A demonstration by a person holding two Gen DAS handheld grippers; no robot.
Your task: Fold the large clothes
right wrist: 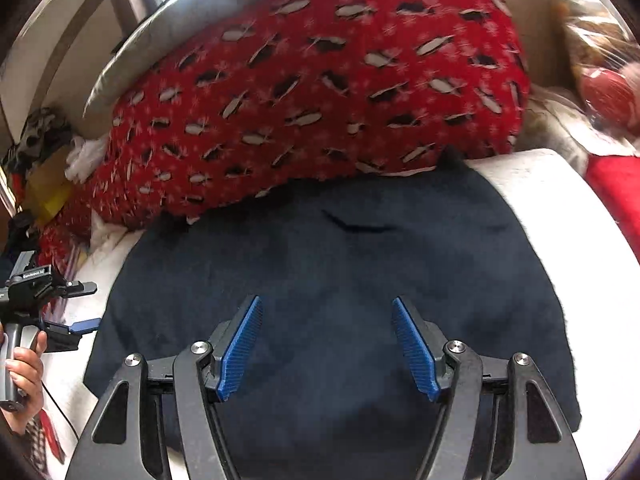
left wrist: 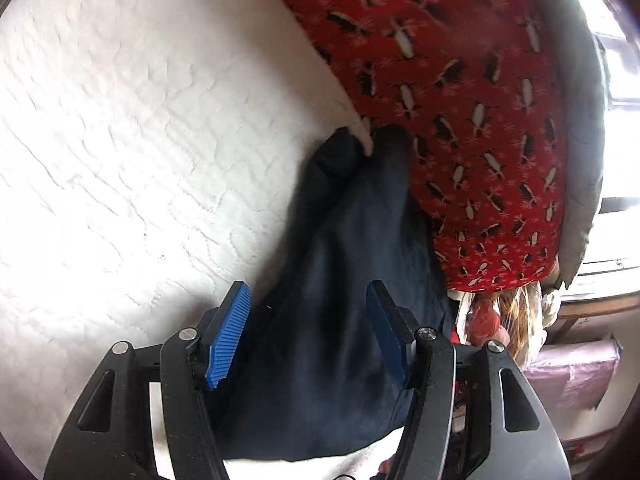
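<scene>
A dark navy garment (right wrist: 332, 256) lies spread flat on the white quilted bed (right wrist: 560, 200); its far edge runs under a red blanket. My right gripper (right wrist: 326, 302) hovers over the garment's near middle, open, with nothing between its blue pads (right wrist: 240, 344). At the garment's left edge a hand (right wrist: 24, 364) holds my left gripper (right wrist: 90, 306). In the left wrist view the garment (left wrist: 340, 280) is a long dark strip across the white bed (left wrist: 120, 140). My left gripper (left wrist: 308, 288) is open above it, and its blue pads (left wrist: 228, 332) grip nothing.
A red blanket with a penguin pattern (right wrist: 312, 92) is heaped along the far side of the bed, a grey cushion (right wrist: 168, 36) behind it. Clutter and bags (right wrist: 44, 152) crowd the left side. A wrapped doll (left wrist: 504, 320) and a pink box (left wrist: 568, 372) sit past the bed.
</scene>
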